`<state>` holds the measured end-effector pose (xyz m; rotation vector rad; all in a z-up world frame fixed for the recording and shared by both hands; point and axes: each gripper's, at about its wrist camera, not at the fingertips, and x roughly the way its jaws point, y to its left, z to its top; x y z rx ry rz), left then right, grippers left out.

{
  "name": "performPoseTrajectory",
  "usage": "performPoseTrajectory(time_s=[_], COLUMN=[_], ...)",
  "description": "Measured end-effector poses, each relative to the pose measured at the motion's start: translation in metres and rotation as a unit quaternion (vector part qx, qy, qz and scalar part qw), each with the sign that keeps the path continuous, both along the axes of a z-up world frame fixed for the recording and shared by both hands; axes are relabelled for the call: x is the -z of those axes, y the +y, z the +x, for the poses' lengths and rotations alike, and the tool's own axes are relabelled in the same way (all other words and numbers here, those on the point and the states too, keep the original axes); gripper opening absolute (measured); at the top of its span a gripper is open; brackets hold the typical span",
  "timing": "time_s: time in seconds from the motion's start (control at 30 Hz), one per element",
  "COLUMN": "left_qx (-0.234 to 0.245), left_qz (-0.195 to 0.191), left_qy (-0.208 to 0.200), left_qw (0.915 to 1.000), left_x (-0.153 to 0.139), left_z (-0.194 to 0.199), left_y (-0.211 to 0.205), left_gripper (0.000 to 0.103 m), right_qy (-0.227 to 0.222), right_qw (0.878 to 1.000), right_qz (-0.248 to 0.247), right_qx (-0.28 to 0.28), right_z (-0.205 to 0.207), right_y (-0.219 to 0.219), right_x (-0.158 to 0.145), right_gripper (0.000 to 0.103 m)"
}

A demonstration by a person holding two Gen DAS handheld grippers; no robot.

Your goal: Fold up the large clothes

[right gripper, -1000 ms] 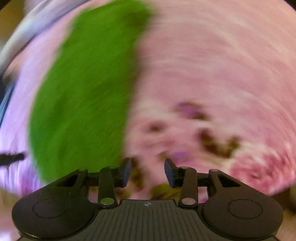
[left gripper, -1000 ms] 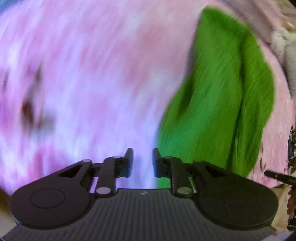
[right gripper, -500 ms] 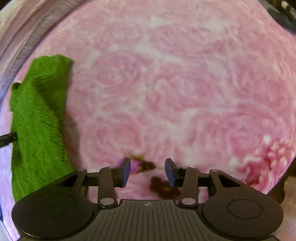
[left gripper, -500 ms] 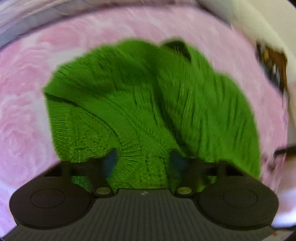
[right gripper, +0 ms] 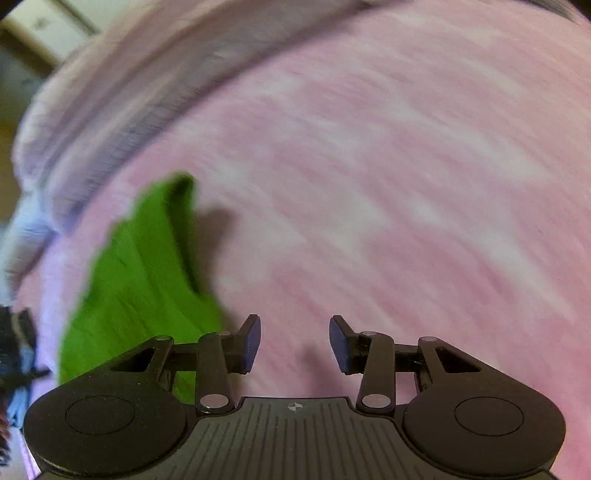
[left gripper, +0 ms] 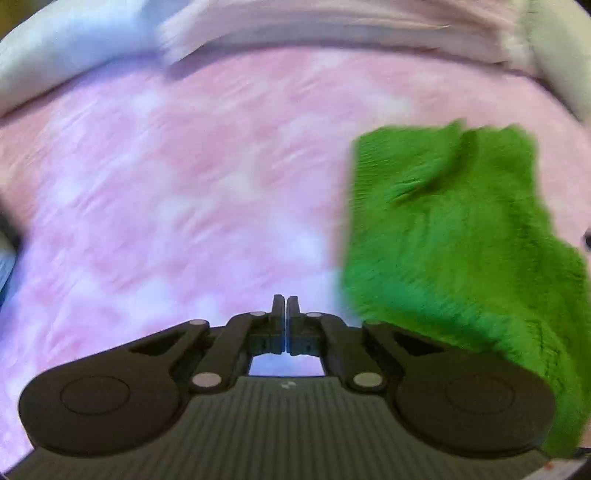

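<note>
A bright green knitted garment [left gripper: 461, 236] lies folded on the pink rose-patterned bedspread [left gripper: 184, 184], to the right in the left wrist view. My left gripper [left gripper: 285, 308] hangs over bare bedspread just left of it, jaws shut with nothing between them. In the right wrist view the same green garment [right gripper: 144, 269] lies at the lower left, blurred. My right gripper [right gripper: 294, 343] stands open over the pink bedspread [right gripper: 406, 184] to the garment's right, its blue-grey pads apart and empty.
A pale rolled blanket or pillow edge [left gripper: 332, 26] runs along the far side of the bed. A dark object [right gripper: 14, 354] shows at the left edge of the right wrist view. Both views are motion-blurred.
My left gripper swung off the green garment to its left and went from open to shut, empty. My right gripper shifted so the garment sits closer at lower left; it stays open.
</note>
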<state>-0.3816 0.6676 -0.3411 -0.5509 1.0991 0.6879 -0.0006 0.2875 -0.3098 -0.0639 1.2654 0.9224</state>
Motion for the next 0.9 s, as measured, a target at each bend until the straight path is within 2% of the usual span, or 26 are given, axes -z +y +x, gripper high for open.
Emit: performPoseTrajectory(time_s=[0.07,0.13,0.23,0.3,0.37,0.43,0.57,0.7,0.73,0.77,0.8,0.83,0.9], left_qx=[-0.019,-0.017,-0.003,0.002,0.014,0.025,0.054,0.106,0.119,0.133,0.143,0.149,0.147], left_qz=[-0.027,-0.019,-0.031,-0.041,-0.077,-0.098,-0.101,-0.074,-0.059,-0.045,-0.033,-0.036,-0.03], left_qy=[-0.054,-0.107,-0.166,-0.191,-0.216,-0.231,-0.226,-0.22,-0.211,-0.205,-0.199,-0.196,-0.196], left_qw=[0.998,0.9939,0.9857,0.9808,0.9731,0.9676,0.9674,0.967,0.9683,0.9688,0.9689,0.9685,0.9691], left_x=[-0.003,-0.009,0.0,0.014,0.038,0.056,0.081,0.086,0.085,0.084,0.083,0.081,0.076], left_z=[-0.011,0.003,0.032,0.061,0.089,0.11,0.14,0.163,0.168,0.171,0.173,0.171,0.167], left_y=[0.013,0.027,0.054,0.074,0.094,0.105,0.109,0.093,0.086,0.08,0.075,0.07,0.06], left_gripper=[0.013,0.033,0.042,0.045,0.051,0.057,0.057,0.058,0.055,0.049,0.029,0.013,0.012], right_qy=[-0.004,0.001,0.013,0.021,0.033,0.052,0.089,0.083,0.084,0.091,0.091,0.073,0.031], right_qw=[0.999,0.997,0.993,0.993,0.993,0.992,0.984,0.981,0.98,0.977,0.978,0.982,0.985], right_qz=[0.036,0.073,0.113,0.109,0.11,0.112,0.145,0.168,0.177,0.188,0.185,0.173,0.169], right_qx=[-0.017,-0.024,-0.027,-0.028,-0.012,0.008,0.044,0.051,0.047,0.036,0.023,0.013,0.007], right_z=[0.008,0.015,0.02,0.028,0.035,0.043,0.05,0.048,0.047,0.047,0.044,0.04,0.034], right_y=[0.03,0.052,0.077,0.093,0.102,0.107,0.101,0.099,0.101,0.104,0.108,0.112,0.111], right_x=[-0.002,-0.004,0.0,0.013,0.032,0.051,0.074,0.078,0.078,0.078,0.078,0.075,0.06], right_gripper=[0.045,0.062,0.073,0.073,0.073,0.073,0.073,0.072,0.055,0.033,0.004,0.004,0.004])
